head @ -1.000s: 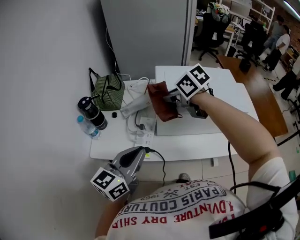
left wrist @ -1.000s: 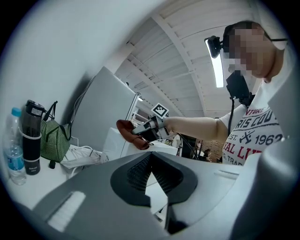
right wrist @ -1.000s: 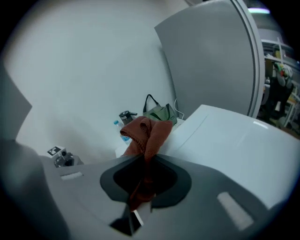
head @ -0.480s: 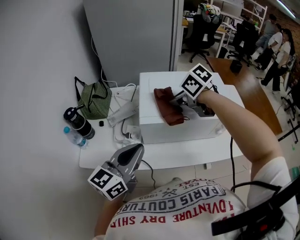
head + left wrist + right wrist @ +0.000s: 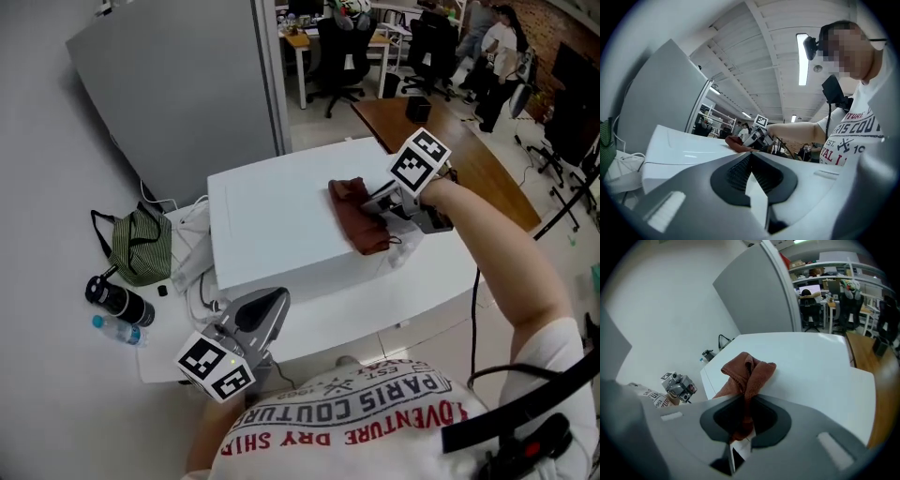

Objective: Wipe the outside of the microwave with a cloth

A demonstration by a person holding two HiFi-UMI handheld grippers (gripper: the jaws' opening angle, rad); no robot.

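Head view: right tool clamps the cloth on the microwave top, whose bare span runs toward nine o'clock; left tool, jaws together and empty, hangs at six o'clock.

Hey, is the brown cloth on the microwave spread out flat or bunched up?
Bunched up. The cloth stands in crumpled folds on the microwave top, one end pinched in the right gripper.
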